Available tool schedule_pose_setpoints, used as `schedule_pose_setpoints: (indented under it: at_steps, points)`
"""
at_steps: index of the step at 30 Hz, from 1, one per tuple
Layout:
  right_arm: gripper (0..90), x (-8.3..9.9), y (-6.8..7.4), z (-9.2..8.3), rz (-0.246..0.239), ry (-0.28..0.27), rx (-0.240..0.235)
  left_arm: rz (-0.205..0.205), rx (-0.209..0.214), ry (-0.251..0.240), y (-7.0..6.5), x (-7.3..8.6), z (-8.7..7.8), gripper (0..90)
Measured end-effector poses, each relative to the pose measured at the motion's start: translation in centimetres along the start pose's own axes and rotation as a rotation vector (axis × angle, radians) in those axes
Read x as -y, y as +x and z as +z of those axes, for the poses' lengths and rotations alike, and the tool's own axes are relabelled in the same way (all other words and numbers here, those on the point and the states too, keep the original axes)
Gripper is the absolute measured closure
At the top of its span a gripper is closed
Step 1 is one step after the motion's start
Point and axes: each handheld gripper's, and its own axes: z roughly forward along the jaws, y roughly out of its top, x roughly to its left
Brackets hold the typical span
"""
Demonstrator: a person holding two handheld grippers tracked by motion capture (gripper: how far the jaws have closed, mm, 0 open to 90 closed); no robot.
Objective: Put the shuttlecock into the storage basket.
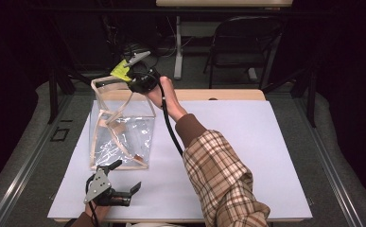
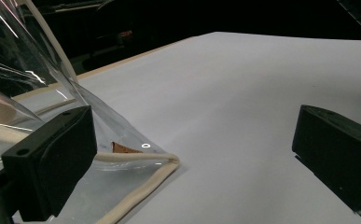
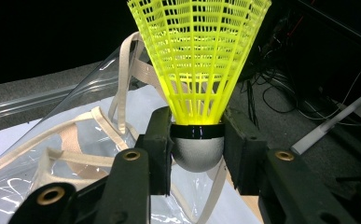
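Observation:
A clear plastic bag (image 1: pixel 124 135) with cream fabric trim and straps stands on the white table sheet (image 1: pixel 247 156). Above its far top rim, my right gripper (image 1: pixel 126 75) is shut on a yellow shuttlecock (image 1: pixel 120 70). In the right gripper view the jaws clamp the shuttlecock's white cork head (image 3: pixel 197 151) and the yellow skirt (image 3: pixel 199 56) flares upward, with the bag (image 3: pixel 75 154) below. My left gripper (image 1: pixel 126 176) rests open near the table's front edge, just in front of the bag's near corner (image 2: pixel 166 161); nothing lies between its jaws.
A wooden table edge (image 1: pixel 228 94) borders the sheet at the back. Behind it stand a black folding chair (image 1: pixel 244 42) and a white table leg (image 1: pixel 178 47). A black cable (image 1: pixel 171 130) trails along the plaid sleeve (image 1: pixel 218 175).

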Motion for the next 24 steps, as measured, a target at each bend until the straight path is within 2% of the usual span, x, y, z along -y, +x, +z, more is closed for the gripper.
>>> schedule_pose_setpoints:
  at_steps: [24]
  points:
    - [64.8, 0.0, 0.5, 1.7, 0.011, 0.027, -0.019, -0.003, 0.001, -0.002, 0.0, 0.0, 0.0, 0.0]
